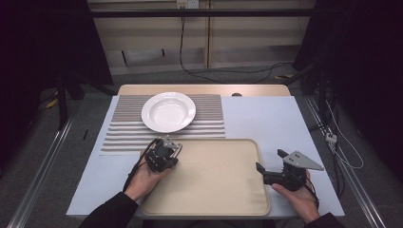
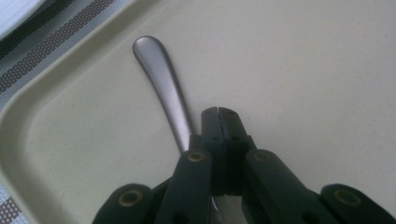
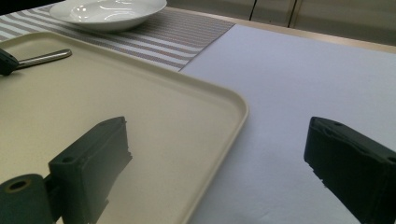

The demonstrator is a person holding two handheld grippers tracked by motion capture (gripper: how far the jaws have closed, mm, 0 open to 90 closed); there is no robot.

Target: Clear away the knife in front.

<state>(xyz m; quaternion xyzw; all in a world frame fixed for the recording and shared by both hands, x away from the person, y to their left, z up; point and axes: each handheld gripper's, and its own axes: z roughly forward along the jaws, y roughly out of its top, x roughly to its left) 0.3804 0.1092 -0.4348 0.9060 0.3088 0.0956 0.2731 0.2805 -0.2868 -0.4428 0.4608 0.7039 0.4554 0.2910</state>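
A metal utensil lies in the far left corner of the beige tray, its head hidden. Its handle sticks out from under my left gripper toward the tray corner. That gripper's jaws are pressed together over the utensil's neck. In the high view, the left gripper sits low at the tray's far left corner. My right gripper stands open just off the tray's right rim, with nothing between its fingers.
A white deep plate rests on a striped placemat beyond the tray. A white sheet covers the table to the right. The tray's raised rim runs between the right gripper's jaws.
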